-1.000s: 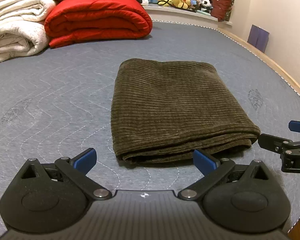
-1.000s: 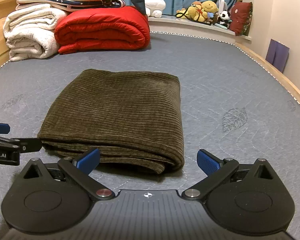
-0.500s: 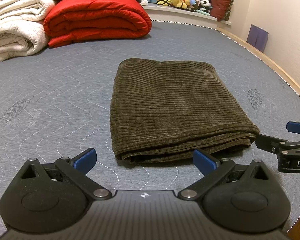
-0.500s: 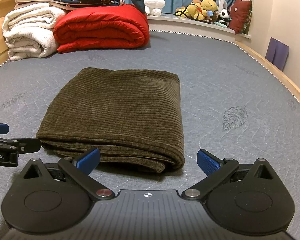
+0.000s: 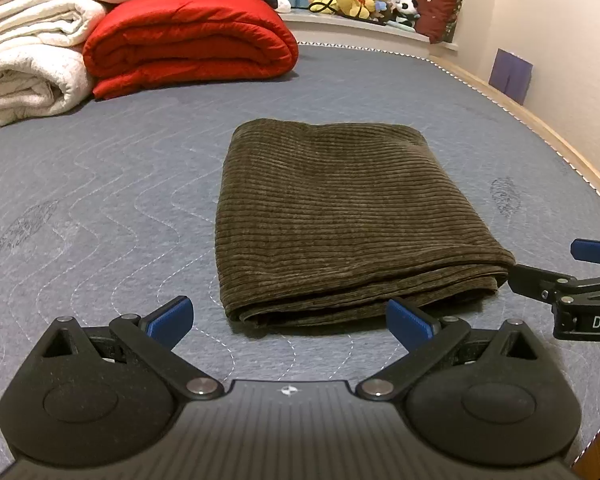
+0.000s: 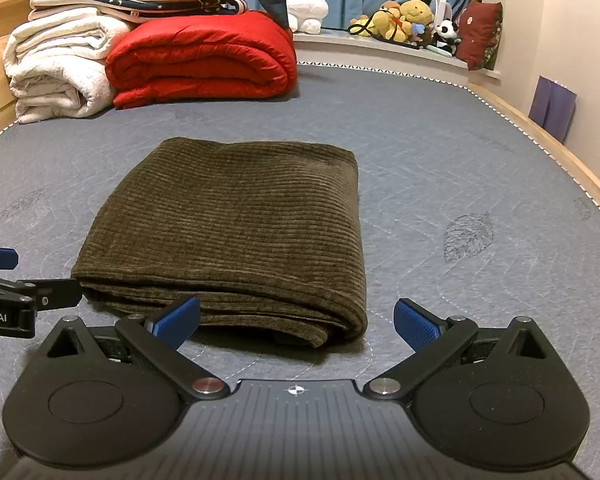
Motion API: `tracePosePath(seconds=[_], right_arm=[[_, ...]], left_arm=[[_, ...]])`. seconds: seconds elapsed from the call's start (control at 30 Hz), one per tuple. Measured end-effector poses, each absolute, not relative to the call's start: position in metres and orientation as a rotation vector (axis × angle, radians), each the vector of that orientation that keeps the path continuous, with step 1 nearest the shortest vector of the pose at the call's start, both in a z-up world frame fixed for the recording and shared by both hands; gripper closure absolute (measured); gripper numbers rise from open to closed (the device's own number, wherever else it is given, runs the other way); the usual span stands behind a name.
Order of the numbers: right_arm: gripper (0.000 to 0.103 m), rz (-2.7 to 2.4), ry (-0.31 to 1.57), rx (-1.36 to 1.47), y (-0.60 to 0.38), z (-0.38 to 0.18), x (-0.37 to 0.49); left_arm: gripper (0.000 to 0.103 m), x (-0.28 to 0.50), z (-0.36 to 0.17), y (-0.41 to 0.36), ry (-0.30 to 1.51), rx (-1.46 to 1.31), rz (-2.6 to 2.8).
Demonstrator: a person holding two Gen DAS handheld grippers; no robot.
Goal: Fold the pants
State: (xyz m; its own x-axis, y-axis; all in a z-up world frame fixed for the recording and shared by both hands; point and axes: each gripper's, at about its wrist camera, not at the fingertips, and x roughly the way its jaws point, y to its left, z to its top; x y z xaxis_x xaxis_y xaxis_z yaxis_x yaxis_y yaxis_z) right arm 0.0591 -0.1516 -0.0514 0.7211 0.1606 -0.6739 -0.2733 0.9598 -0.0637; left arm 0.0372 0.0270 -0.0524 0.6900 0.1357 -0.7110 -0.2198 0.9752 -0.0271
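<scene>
The olive-brown corduroy pants [image 5: 340,216] lie folded into a thick rectangle on the grey quilted mattress [image 5: 100,200], stacked layers facing me. My left gripper [image 5: 290,318] stands open just short of the near edge, nothing between its blue pads. In the right wrist view the same pants [image 6: 236,224] lie ahead and slightly left. My right gripper [image 6: 298,320] is open too, its left pad near the fold's front edge. Each gripper shows at the side of the other's view: the right gripper [image 5: 572,280] and the left gripper [image 6: 24,292].
A rolled red quilt [image 6: 200,60] and folded white blankets [image 6: 56,68] are stacked at the far left. Soft toys [image 6: 404,20] sit on the ledge behind. The wooden bed frame [image 6: 560,152] runs along the right side, by the wall.
Both grippers have drifted back a little from the pants. The pants have not moved and both grippers stay open.
</scene>
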Motion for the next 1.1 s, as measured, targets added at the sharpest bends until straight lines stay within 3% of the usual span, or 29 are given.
tracePosePath(seconds=[1.1], right_arm=[[0.001, 0.237, 0.724, -0.166, -0.1498, -0.0524, 0.0583]], left_arm=[[0.0, 0.0364, -0.0528, 0.0256, 0.776, -0.099, 0.18]])
